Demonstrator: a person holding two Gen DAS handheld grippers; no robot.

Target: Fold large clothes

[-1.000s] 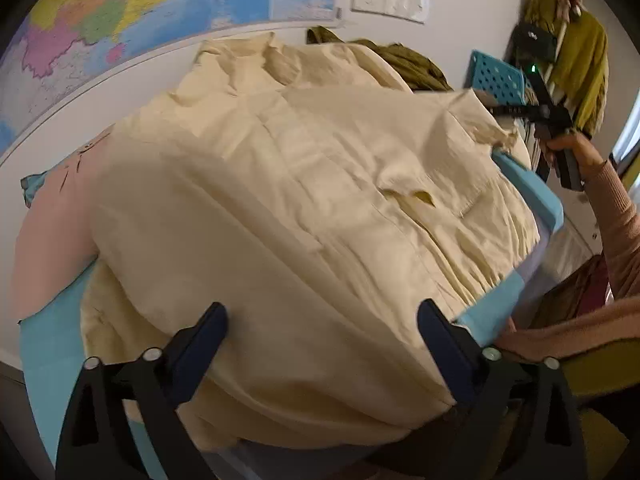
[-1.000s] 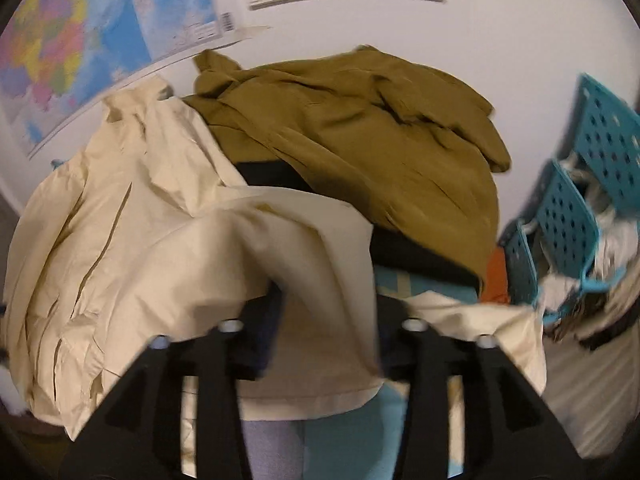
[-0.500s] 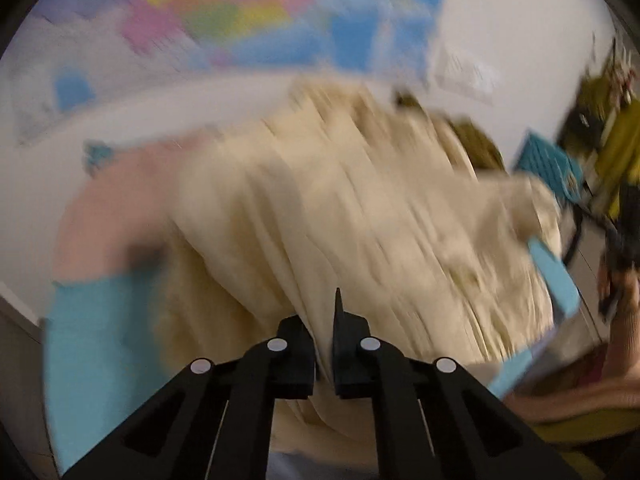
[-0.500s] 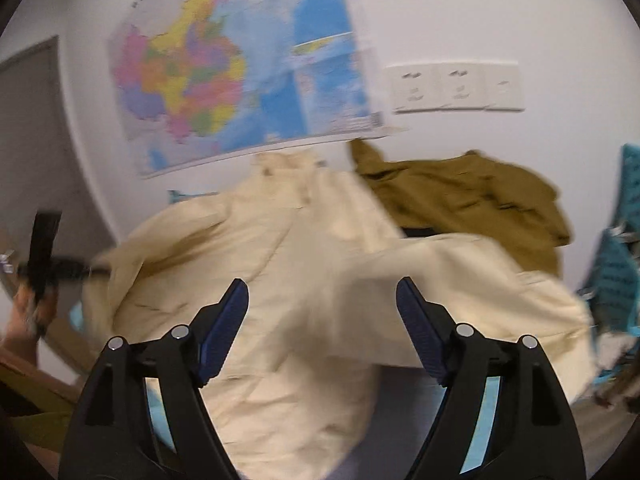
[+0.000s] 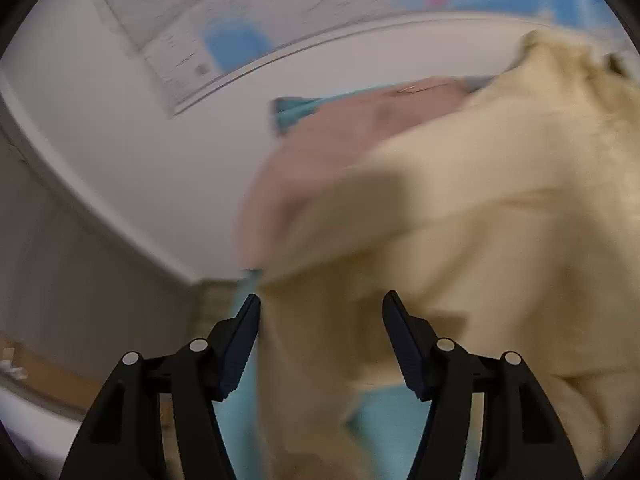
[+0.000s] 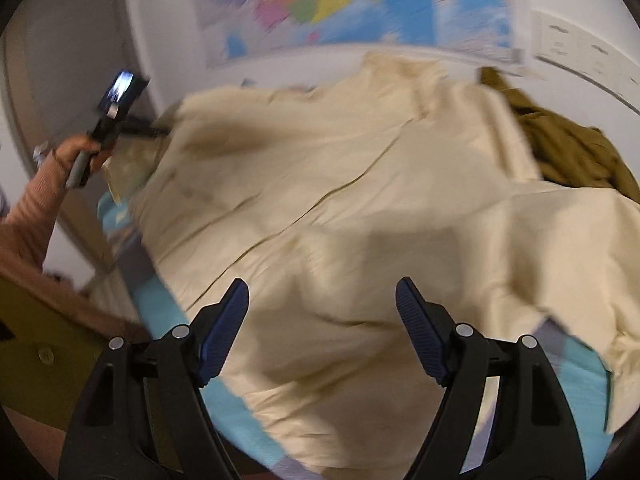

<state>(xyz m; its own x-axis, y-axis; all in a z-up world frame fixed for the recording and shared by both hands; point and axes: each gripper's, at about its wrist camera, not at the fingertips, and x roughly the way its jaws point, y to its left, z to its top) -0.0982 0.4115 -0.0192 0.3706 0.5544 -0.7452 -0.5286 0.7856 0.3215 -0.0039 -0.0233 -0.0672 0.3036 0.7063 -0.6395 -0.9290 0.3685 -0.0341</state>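
Soft dim indoor light, heavy motion blur in both views, fisheye bending and dark vignette at edges.

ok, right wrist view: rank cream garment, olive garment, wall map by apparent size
1. cream garment, fills most of the frame
2. wall map, a wide band along the top, partly cropped
3. olive garment, partly hidden under the cream one

Map versus olive is unsure: the map is farther away and both are cut off.

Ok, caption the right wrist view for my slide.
Open right hand-held gripper over a cream garment spread on the blue-covered table, olive garment behind.
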